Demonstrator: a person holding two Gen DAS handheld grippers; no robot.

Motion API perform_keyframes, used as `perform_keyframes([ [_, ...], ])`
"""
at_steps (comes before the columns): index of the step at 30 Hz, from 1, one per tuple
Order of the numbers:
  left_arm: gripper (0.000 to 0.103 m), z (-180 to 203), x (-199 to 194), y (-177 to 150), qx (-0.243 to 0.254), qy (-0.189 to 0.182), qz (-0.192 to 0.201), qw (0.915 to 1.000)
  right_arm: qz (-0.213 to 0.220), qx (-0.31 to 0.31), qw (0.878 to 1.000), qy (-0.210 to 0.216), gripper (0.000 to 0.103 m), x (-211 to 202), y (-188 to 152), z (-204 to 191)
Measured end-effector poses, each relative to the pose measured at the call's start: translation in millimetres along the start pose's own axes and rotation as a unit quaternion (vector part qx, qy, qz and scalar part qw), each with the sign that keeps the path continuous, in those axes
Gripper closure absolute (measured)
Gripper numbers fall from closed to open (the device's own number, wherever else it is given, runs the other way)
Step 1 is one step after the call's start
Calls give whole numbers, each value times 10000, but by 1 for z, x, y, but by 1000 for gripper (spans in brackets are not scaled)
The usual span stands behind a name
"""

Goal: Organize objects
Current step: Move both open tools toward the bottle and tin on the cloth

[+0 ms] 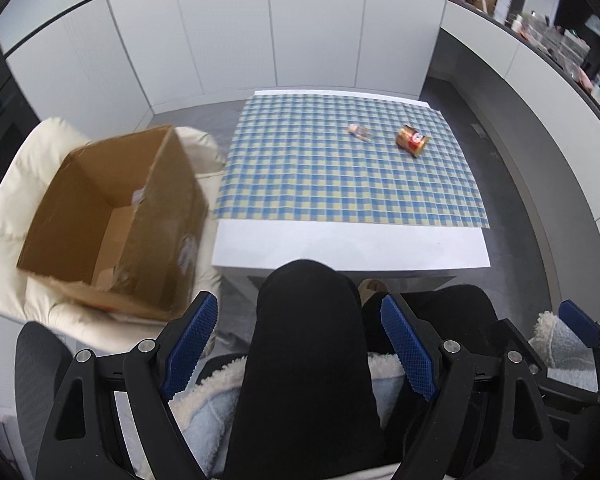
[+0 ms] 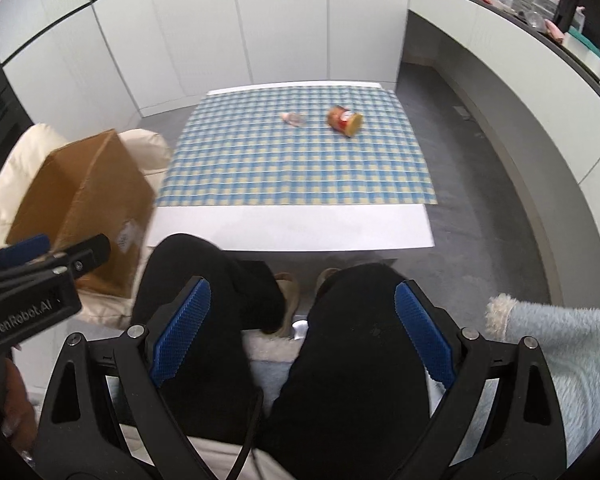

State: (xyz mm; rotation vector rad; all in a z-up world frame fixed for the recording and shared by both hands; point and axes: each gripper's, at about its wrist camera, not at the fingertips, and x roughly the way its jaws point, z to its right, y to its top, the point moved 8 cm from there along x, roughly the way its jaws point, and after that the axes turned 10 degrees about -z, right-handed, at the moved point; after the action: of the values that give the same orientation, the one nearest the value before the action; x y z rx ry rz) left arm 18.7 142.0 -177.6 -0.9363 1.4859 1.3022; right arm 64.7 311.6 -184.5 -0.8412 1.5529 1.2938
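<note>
Currently, left gripper [image 1: 300,344]: jaws wide, nothing held, above knees.
Right gripper [image 2: 302,328]: jaws wide, nothing held.
Can [image 1: 412,141]: on its side, far right of checked cloth [image 1: 340,184].
Small wrapped item [image 1: 360,132]: just left of can.
Cardboard box [image 1: 112,216]: open, on cream chair [image 1: 16,208], left of table [image 1: 348,244].

Home-ish room: white cabinets [image 2: 228,28], cluttered counter [image 2: 540,12], checked-cloth table [image 2: 292,228], cushioned chair [image 1: 40,152].

Can [image 1: 411,141] on table [image 1: 340,244], box [image 1: 112,220] left

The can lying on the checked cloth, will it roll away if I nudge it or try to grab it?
Probably. The can lies on its side on the flat checked cloth, so a sideways nudge would likely roll it. Its smooth round wall may slip between the pads; gripping across the body seems safer.
</note>
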Motion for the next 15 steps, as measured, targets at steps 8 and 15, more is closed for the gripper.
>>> perform_keyframes([
  [8, 18, 20, 26, 25, -18, -84, -29, 10000, -19, 133, 9990, -416, 8, 20, 8, 41],
  [15, 18, 28, 52, 42, -126, -163, -141, 9997, -178, 643, 9974, 255, 8, 37, 17, 64],
])
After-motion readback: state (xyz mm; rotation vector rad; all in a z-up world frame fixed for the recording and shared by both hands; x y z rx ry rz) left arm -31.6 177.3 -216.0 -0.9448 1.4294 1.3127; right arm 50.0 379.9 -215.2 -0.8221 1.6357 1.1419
